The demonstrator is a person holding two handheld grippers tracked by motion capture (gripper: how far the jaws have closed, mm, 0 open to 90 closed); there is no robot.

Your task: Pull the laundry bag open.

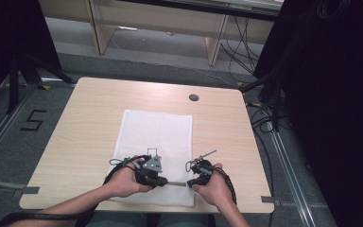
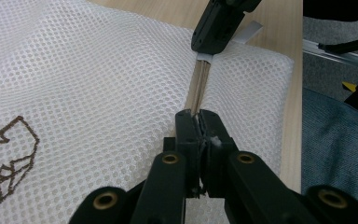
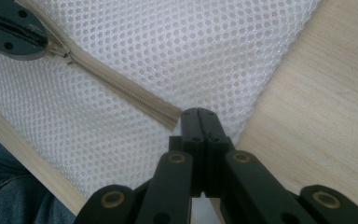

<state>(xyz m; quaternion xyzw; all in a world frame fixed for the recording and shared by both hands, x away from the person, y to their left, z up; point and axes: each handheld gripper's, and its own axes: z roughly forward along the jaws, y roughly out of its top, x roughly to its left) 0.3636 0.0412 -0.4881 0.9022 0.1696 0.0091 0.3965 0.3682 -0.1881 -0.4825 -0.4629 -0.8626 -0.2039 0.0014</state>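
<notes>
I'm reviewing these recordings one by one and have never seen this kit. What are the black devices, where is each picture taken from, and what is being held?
A person holds hand-operated tongs, one per hand. The overhead picture looks down on the light wooden table; the other two come from cameras riding on each tool. A white mesh zippered bag lies flat on the table. The left tongs are shut on the bag at its beige zipper. The right tongs are shut at the zipper's end, seemingly pinching the mesh there.

- High view: above my side, facing forward and down over the whole table (image 1: 75, 132).
- Left gripper view: close along my jaws, low over the mesh bag (image 2: 98, 79).
- Right gripper view: equally close; both share the zipper (image 3: 121, 88).
</notes>
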